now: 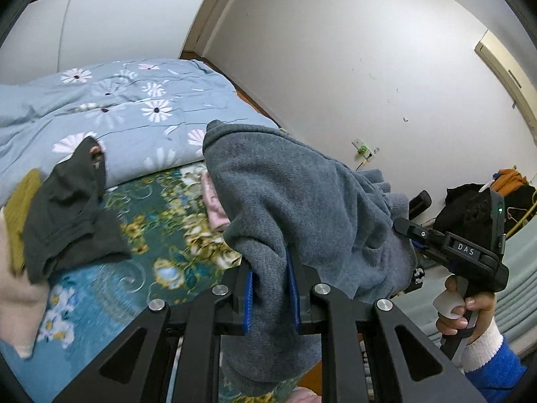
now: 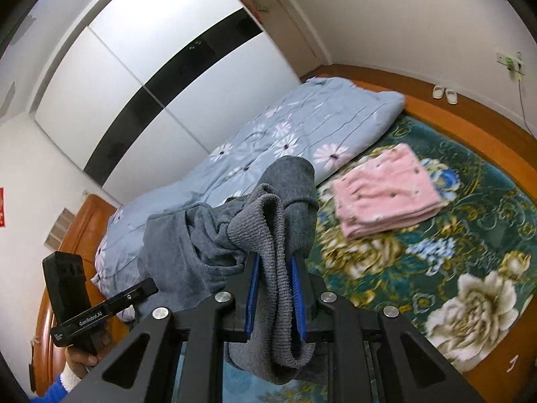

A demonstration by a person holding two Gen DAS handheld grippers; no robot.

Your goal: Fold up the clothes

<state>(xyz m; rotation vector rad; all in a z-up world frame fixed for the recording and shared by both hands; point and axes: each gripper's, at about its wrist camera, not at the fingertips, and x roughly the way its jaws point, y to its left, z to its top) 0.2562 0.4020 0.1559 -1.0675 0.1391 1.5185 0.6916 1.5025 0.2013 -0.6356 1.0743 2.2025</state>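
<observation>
Left wrist view: left gripper (image 1: 271,294), blue pads (image 1: 248,302) pinched onto a fold of the grey sweater (image 1: 302,194).
Sweater: held up off the bed, bunched, draped over the fingers toward the camera.
Right side of view: a hand (image 1: 465,312) with a white cuff and blue sleeve grips the right gripper's handle (image 1: 470,255).
Bed: green floral blanket (image 1: 147,221); dark grey garment (image 1: 70,208) lying at the left on a mustard one (image 1: 20,208); light blue daisy quilt (image 1: 117,107) behind.

Right wrist view: right gripper (image 2: 275,299), fingers closed narrowly on the sweater's ribbed edge (image 2: 272,235).
Sweater: hanging between both grippers, above the blanket.
Pink garment (image 2: 386,191): folded, lying on the blanket well to the right of the sweater.
Lower left: left gripper's black handle (image 2: 87,305) held by a hand.
Floor: white slippers (image 2: 444,94) by the far wall.
</observation>
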